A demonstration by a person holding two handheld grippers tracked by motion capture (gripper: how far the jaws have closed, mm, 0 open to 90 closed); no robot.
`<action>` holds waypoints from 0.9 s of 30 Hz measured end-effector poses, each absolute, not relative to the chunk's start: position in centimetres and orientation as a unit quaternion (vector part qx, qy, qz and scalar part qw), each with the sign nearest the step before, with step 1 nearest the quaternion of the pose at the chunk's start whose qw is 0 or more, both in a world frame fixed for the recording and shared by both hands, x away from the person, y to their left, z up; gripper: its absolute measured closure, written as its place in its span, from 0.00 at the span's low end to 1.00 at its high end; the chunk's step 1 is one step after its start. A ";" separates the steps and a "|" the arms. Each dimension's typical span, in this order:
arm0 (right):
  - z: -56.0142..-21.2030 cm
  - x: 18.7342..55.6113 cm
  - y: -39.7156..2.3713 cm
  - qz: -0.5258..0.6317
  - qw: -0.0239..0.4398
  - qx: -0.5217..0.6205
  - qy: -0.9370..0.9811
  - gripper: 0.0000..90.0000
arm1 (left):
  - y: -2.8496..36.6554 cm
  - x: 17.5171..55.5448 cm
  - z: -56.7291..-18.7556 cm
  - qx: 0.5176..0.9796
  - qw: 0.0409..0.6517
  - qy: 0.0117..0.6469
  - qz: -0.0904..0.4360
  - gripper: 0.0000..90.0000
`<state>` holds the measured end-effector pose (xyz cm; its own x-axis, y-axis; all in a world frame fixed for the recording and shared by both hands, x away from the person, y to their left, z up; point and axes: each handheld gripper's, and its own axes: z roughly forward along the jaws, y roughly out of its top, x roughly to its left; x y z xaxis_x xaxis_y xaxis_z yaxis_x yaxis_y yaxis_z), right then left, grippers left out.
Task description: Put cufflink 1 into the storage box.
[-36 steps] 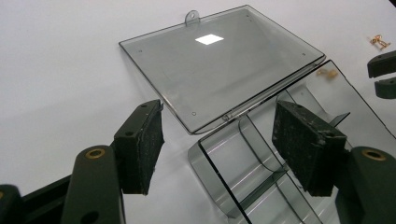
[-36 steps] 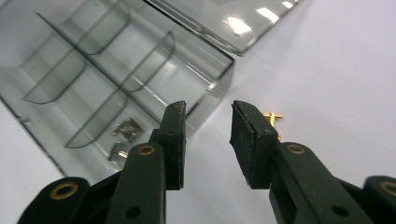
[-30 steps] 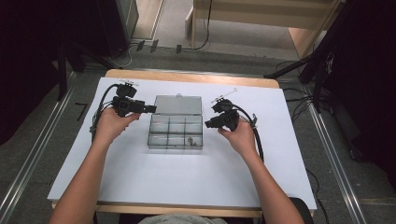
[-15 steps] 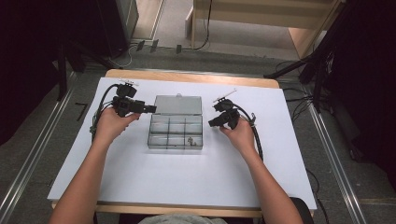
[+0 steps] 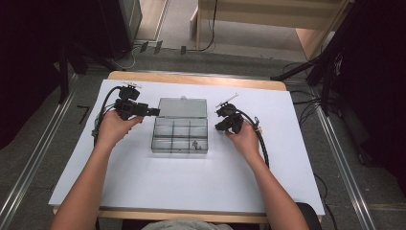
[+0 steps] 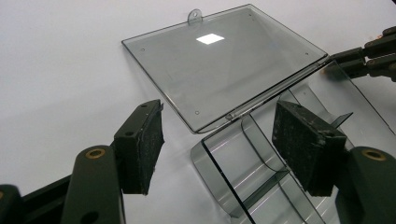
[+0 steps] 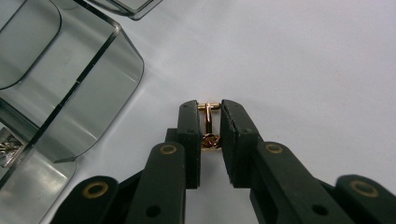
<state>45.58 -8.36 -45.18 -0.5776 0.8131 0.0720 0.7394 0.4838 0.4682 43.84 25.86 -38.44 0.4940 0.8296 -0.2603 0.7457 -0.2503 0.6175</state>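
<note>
A clear grey compartment box [image 5: 180,135] lies open in the middle of the white sheet, its lid [image 5: 182,107] flat behind it. My right gripper [image 7: 211,122] is low over the sheet just right of the box [image 7: 70,88]. Its jaws have just been closing and now press on a small gold cufflink [image 7: 209,128] that stands between the pads. My left gripper [image 6: 217,140] stands open at the box's far left corner [image 6: 233,163], next to the lid [image 6: 219,60], with nothing gripped. In the high view the left gripper [image 5: 155,112] points right and the right gripper [image 5: 219,128] points left.
A small silvery piece [image 5: 195,143] lies in a front compartment of the box, also glimpsed as a silvery piece [image 7: 7,147] at the edge of the right gripper view. The white sheet [image 5: 191,182] covers the wooden table; cables trail from both grippers.
The right hand has sunk a little toward the sheet beside the box, and its jaws have narrowed. The left hand has stayed put.
</note>
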 end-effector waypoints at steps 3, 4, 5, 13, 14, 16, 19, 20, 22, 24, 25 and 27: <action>-45.1 45.7 -8.5 0.234 0.068 0.459 0.854 0.89 | 25.9 43.8 -38.4 0.787 0.356 0.500 0.060 0.39; -45.1 45.7 -8.5 0.235 0.065 0.461 0.853 0.89 | 26.0 43.8 -38.4 0.787 0.356 0.500 0.060 0.39; -45.0 45.7 -8.6 0.240 0.059 0.461 0.852 0.89 | 26.0 43.9 -38.4 0.787 0.356 0.500 0.060 0.39; -43.6 45.0 -8.5 0.261 0.051 0.452 0.851 0.89 | 25.9 43.8 -38.3 0.788 0.356 0.499 0.060 0.39; -43.2 44.8 -8.4 0.264 0.049 0.453 0.850 0.89 | 25.9 43.8 -38.3 0.788 0.355 0.499 0.061 0.39; -42.9 44.6 -8.4 0.270 0.050 0.446 0.852 0.89 | 25.8 43.8 -38.3 0.788 0.356 0.499 0.060 0.39; -42.1 44.2 -8.2 0.278 0.049 0.441 0.852 0.89 | 25.8 43.8 -38.3 0.788 0.356 0.499 0.059 0.39; -41.9 44.0 -8.2 0.281 0.050 0.439 0.852 0.89 | 25.8 43.8 -38.3 0.787 0.357 0.499 0.059 0.39; -41.5 43.7 -8.0 0.284 0.050 0.435 0.853 0.89 | 25.8 43.8 -38.3 0.788 0.356 0.499 0.059 0.39; -41.2 43.5 -7.8 0.288 0.049 0.429 0.855 0.89 | 25.9 43.8 -38.3 0.788 0.357 0.499 0.059 0.39; -41.0 43.4 -7.7 0.289 0.049 0.429 0.854 0.89 | 25.9 43.8 -38.3 0.788 0.357 0.498 0.059 0.39; -40.7 43.2 -7.6 0.292 0.048 0.427 0.854 0.89 | 25.8 43.8 -38.2 0.788 0.357 0.499 0.059 0.39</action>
<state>43.16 -7.57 -40.75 -0.6311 0.7574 0.1673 0.7012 0.4649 0.5406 43.76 25.85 -38.24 0.4955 0.8279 -0.2626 0.7434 -0.2478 0.6212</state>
